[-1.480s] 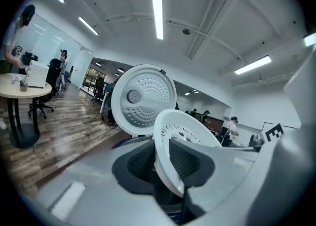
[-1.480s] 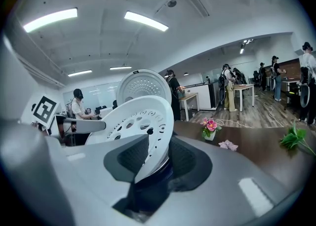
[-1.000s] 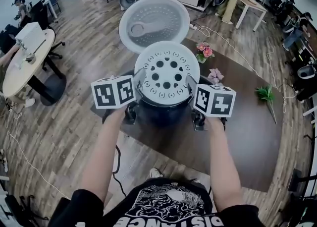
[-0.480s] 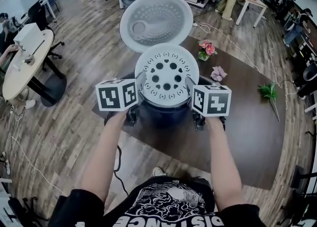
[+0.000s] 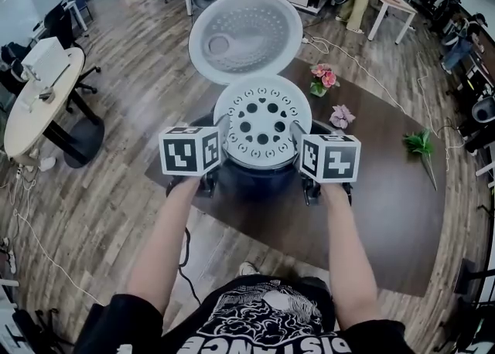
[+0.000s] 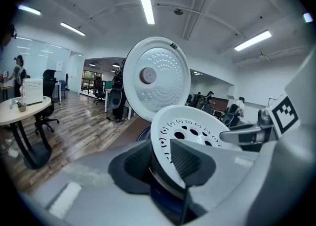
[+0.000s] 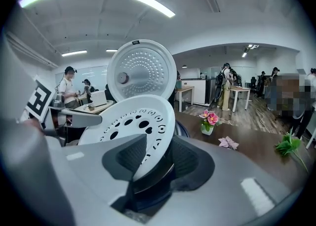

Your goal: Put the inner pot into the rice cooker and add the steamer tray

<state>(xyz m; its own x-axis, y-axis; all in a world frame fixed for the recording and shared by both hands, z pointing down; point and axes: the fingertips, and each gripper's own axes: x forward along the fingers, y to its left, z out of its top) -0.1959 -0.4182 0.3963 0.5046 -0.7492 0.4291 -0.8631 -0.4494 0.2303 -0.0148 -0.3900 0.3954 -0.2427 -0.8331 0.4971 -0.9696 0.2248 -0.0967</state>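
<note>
A white perforated steamer tray (image 5: 261, 120) sits on the dark blue rice cooker (image 5: 259, 181), which stands on a brown tabletop (image 5: 387, 213). The cooker's lid (image 5: 245, 35) is raised behind, and pink flowers (image 5: 321, 78) stand nearby. The jaws of the left gripper (image 6: 160, 158) and right gripper (image 7: 158, 157) are opening, loose around the tray's rim.

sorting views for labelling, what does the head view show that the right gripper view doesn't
Only the head view: the person's arms and black shirt. Only the right gripper view: ceiling lights and the rim of the steamer tray between the opening jaws of the right gripper. Both: the tray over the rice cooker, the open lid, the pink flowers, the green plant.
</note>
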